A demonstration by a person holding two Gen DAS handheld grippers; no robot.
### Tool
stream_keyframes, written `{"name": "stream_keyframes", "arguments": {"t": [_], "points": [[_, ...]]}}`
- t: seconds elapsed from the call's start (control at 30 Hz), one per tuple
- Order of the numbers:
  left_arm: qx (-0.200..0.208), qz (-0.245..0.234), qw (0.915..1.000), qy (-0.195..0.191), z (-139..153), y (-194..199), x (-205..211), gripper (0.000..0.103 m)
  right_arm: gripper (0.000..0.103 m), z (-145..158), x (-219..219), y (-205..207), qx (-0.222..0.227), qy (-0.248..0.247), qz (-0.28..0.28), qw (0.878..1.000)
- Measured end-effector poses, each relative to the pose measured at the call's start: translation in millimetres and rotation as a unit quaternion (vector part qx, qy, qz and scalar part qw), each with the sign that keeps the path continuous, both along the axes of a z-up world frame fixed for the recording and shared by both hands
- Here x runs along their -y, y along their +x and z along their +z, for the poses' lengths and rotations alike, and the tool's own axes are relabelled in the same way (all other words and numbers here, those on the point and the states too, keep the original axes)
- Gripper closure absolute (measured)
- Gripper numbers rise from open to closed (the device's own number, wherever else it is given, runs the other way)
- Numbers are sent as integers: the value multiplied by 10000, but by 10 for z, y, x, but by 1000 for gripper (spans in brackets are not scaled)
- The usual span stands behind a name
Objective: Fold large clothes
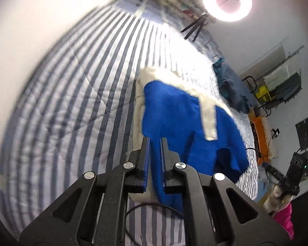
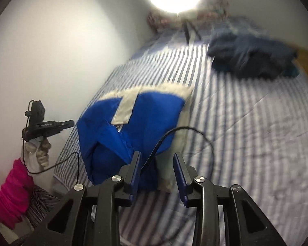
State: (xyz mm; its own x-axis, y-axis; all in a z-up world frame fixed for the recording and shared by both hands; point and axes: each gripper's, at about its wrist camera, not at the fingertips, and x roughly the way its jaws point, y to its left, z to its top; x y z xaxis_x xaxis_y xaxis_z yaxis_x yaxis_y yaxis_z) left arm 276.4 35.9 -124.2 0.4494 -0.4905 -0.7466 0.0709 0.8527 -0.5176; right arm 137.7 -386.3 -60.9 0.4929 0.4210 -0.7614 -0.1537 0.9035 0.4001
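A blue garment with cream-white panels (image 1: 180,114) lies partly folded on the striped bed; it also shows in the right wrist view (image 2: 145,119). My left gripper (image 1: 155,141) is shut on a blue fold of this garment, which runs up between its fingers. It appears far left in the right wrist view (image 2: 67,124), held by a gloved hand. My right gripper (image 2: 157,156) is open and empty just in front of the garment's near edge, with a black cable (image 2: 174,132) crossing the gap. It shows at the lower right of the left wrist view (image 1: 267,167).
The bed has a blue-and-white striped cover (image 2: 246,123), with a white wall along its far side. A heap of dark blue clothes (image 2: 252,57) lies near its head. A bright ring light on a tripod (image 1: 226,0) stands there. Shelves and an orange object (image 1: 260,135) stand beside the bed.
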Motion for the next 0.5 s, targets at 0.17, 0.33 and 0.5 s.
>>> {"name": "stream_keyframes", "arguments": {"t": [0.17, 0.33, 0.5], "points": [[592, -209, 9980, 65, 653, -483, -159, 97, 69, 680, 334, -434, 687, -378, -267, 9966], [1193, -407, 9916, 304, 1367, -854, -81, 97, 52, 1300, 202, -691, 1356, -1550, 144, 9785], [1721, -581, 9832, 199, 1994, -1258, -4, 91, 48, 1746, -62, -883, 1768, -1738, 509, 9674]]}}
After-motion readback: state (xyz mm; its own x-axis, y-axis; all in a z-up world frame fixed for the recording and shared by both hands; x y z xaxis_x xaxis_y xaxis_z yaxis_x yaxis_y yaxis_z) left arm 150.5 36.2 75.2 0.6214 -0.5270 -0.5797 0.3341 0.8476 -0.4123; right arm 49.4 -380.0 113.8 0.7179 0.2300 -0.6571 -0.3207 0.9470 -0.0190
